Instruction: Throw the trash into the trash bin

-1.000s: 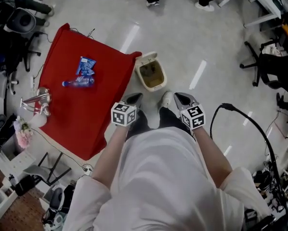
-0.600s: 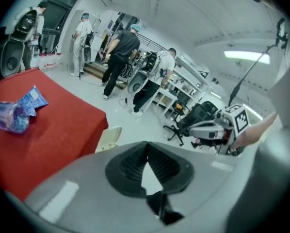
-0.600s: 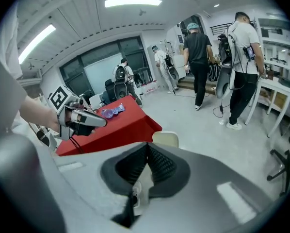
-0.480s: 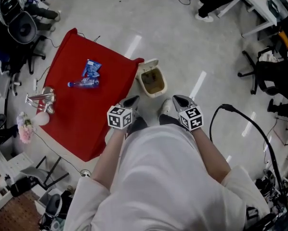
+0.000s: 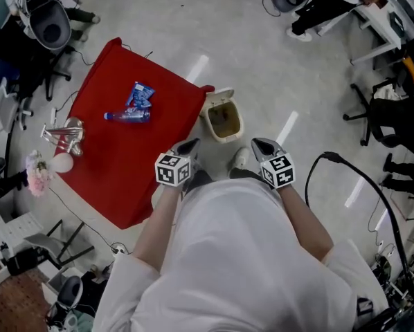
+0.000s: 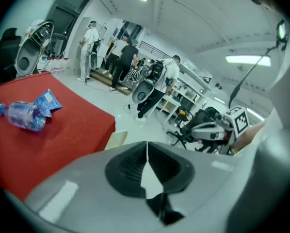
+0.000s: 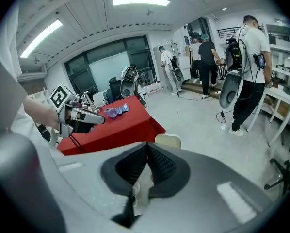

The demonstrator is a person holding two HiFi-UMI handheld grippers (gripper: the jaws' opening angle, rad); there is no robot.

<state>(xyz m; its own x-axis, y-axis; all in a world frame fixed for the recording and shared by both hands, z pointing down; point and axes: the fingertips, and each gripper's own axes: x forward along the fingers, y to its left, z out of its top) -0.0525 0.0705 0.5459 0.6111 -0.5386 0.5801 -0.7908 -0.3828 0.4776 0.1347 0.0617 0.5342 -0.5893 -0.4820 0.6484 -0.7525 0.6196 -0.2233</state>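
A clear plastic bottle (image 5: 127,116) and a blue wrapper (image 5: 142,94) lie side by side on the red table (image 5: 124,164). A beige trash bin (image 5: 224,120) with its lid up stands on the floor at the table's right corner. My left gripper (image 5: 191,146) and right gripper (image 5: 257,144) hang close to the person's body, short of the bin, both shut and empty. The left gripper view shows shut jaws (image 6: 146,144), with the bottle (image 6: 21,115) far off to the left. In the right gripper view the jaws (image 7: 147,145) are shut too, and the bin's lid (image 7: 168,141) shows just beyond them.
Shiny metal objects (image 5: 65,140) and a pink-and-white item (image 5: 37,175) sit at the table's left end. A black cable (image 5: 345,164) arcs over the floor on the right. Office chairs (image 5: 394,123) and desks line the room's edges. Several people (image 7: 249,57) stand farther off.
Both grippers stay shut and empty near the body, lifted slightly. The head view has shifted, so the table and bin sit a little lower and further right in the picture.
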